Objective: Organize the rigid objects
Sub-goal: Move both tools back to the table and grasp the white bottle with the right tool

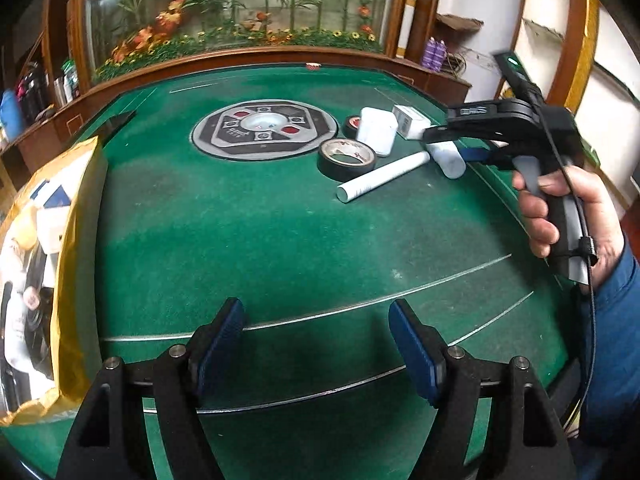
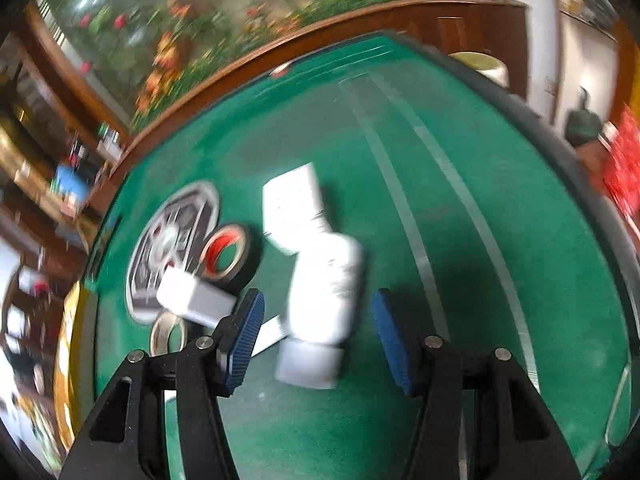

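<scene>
The left tongs (image 1: pixel 316 344) hang over the near part of the green felt worktop (image 1: pixel 248 232) with their blue pads wide apart and nothing between them. At the left edge of the worktop lies a yellow bag (image 1: pixel 44 280) with printed packaging, its side just beside the felt border. Set into the middle of the worktop is a round grey panel (image 1: pixel 264 128). The things to be sorted are gathered to the right of that panel: a roll of black tape (image 1: pixel 347 159) lying flat, a second black tape roll (image 1: pixel 352 125) with a red core behind it, a white cup-like container (image 1: pixel 377 130), a small white box (image 1: pixel 409 120), a long white tube (image 1: pixel 382 176) lying on its side against the nearer tape roll, and a short thick white cylinder (image 1: pixel 448 160). The right tongs (image 2: pixel 318 334) are lowered over this cluster, held by a right hand (image 1: pixel 568 216) in a blue sleeve. In the right wrist view, which is blurred, their blue pads stand apart on either side of the thick white cylinder (image 2: pixel 324 292), not touching it; whether the pads reach its level I cannot tell. Beyond it sits the white box (image 2: pixel 294 200), and to the left lie the red-cored tape roll (image 2: pixel 230 256) and the white container (image 2: pixel 196 300).
</scene>
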Available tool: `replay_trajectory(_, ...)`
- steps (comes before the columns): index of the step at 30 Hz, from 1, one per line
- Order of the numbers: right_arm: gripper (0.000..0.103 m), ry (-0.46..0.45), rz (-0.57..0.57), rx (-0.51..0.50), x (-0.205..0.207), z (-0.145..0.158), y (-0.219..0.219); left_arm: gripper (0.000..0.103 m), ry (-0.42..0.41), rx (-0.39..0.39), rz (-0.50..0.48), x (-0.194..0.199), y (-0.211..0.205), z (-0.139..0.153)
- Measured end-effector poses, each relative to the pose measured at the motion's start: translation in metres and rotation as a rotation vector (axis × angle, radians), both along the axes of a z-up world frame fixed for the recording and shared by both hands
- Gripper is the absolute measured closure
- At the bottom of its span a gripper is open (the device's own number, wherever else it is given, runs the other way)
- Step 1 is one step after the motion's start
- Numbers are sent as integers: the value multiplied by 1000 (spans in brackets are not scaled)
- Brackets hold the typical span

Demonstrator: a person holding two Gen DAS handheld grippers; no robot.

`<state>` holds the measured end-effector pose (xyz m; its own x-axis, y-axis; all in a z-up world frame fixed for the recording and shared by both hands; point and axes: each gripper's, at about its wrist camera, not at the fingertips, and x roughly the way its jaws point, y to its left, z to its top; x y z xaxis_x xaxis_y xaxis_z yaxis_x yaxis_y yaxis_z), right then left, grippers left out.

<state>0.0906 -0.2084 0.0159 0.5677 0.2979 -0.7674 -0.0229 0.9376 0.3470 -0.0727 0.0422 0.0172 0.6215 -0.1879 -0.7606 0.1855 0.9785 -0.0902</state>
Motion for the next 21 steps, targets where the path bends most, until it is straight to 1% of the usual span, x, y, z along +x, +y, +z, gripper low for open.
replay_trajectory(1,48,5,20,-28,2,-3,9,25,0,3,0,0,0,0)
replay_trajectory(2,52,0,41,-71,4,-5,19,25,1,2,0,1,-1,0)
replay_trajectory(3,65,-16,61,-117,3,-6,27,25,4,-1,0,2,-1,0)
replay_trajectory(4,70,-19,91,-143,2,-7,34,25,6,-2,0,3,-3,-1)
replay_trajectory(6,70,-38,156,-152,-4,-9,47,25,5,4,0,2,-3,0)
replay_trajectory(9,69,-81,307,-192,-24,-11,80,25,-8,8,5,1,0,5)
replay_trajectory(10,69,-84,387,-177,-33,-12,95,25,-10,12,6,-1,2,7)
replay_trajectory(13,70,-73,552,-120,-56,-13,116,25,-30,48,14,-5,9,14)
replay_trajectory(15,70,-41,589,-43,-61,-14,119,23,-31,50,40,-3,18,17)
replay_trajectory(16,70,-30,585,-6,-61,-14,114,23,-25,34,51,-1,22,17)
replay_trajectory(17,70,-33,562,15,-60,-13,108,23,-5,-31,68,4,31,18)
replay_trajectory(19,70,-43,495,18,-58,-11,97,23,52,-157,109,15,44,15)
replay_trajectory(21,70,-19,431,44,-55,-13,83,23,142,-260,156,31,51,8)
